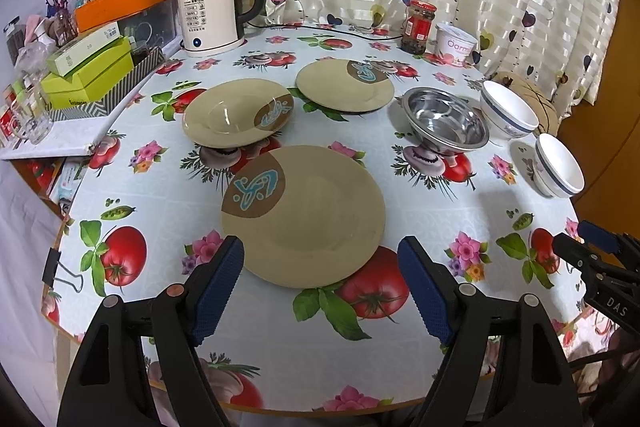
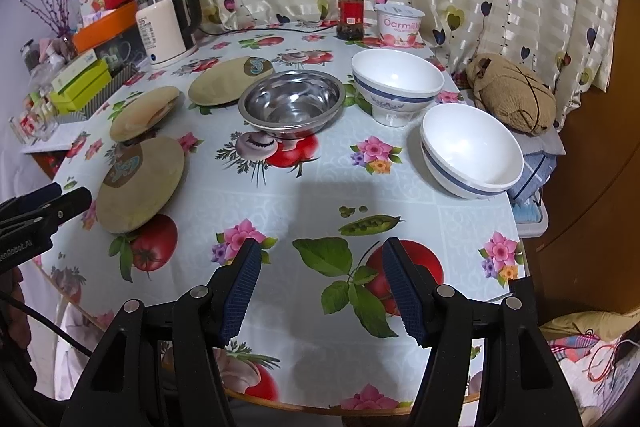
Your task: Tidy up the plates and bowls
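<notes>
- Table (image 1: 168,187) under a tomato-print cloth carries all the dishes
- Large tan plate (image 1: 308,215) lies nearest, just ahead of the left gripper (image 1: 320,287), whose jaws gape wide and hold nothing
- Deep tan plate (image 1: 236,113) and small tan plate (image 1: 344,87) sit behind it
- Steel bowl (image 2: 292,103) stands mid-table, two white bowls (image 2: 472,151) to its right
- Right gripper (image 2: 320,287) hangs over bare cloth, jaws wide apart, nothing between them
</notes>
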`<state>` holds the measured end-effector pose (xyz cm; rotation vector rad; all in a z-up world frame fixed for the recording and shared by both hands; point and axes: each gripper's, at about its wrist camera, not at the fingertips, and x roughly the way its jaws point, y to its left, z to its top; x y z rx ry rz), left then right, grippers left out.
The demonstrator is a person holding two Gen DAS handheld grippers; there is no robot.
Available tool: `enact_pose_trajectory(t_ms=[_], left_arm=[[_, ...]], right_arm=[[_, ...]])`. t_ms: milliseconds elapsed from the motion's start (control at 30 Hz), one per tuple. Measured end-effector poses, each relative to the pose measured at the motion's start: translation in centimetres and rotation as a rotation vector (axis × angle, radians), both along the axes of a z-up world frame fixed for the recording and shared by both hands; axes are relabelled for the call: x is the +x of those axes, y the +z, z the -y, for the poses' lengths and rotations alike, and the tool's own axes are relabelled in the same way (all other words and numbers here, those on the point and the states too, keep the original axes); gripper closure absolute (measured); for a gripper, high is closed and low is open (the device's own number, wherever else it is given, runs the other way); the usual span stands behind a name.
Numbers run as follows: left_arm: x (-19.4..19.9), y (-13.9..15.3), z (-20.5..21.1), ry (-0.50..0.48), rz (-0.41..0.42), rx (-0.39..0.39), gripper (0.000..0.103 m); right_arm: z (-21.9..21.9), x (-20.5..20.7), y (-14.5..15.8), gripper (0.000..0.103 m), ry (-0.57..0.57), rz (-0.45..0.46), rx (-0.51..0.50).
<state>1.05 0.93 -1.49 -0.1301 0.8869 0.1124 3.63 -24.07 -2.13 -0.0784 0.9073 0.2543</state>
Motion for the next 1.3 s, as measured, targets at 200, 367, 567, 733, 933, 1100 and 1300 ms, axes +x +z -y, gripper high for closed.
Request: enact_pose_trajectory(t_ms=[200, 367, 567, 733, 933, 1100, 1300], left_arm=[[0.2, 0.0, 0.0, -0.002, 0.000, -0.001, 0.023], [0.5, -0.1, 0.0, 0.002, -0.006, -0.005, 0.023], [0.8, -0.2, -0.3, 0.007, -0.009, -0.010, 0.023], [1.0, -0.4, -0.6, 0.008, -0.010, -0.015, 0.023], [1.1, -0.6, -1.2, 0.014, -0.013, -0.022, 0.023], [1.1, -0.6, -1.4, 0.017, -0.012, -0.026, 0.023], [1.2, -0.5, -1.6, 0.015, -0.007, -0.032, 0.023]], right_arm=[[-0.1, 0.1, 0.0, 0.040, 0.002, -0.002, 0.000], [-0.3, 0.3, -0.1, 0.040, 0.006, 0.002, 0.000], [-0.4, 0.7, -0.1, 0.040, 0.007, 0.002, 0.000], [-0.8, 0.5, 0.3, 0.040, 0.013, 0.008, -0.006], [-1.0, 1.1, 0.3, 0.040, 0.019, 0.005, -0.012], [-1.3, 1.4, 0.5, 0.040, 0.025, 0.006, -0.013], [-1.9, 1.6, 0.6, 0.040, 0.038, 0.011, -0.017]])
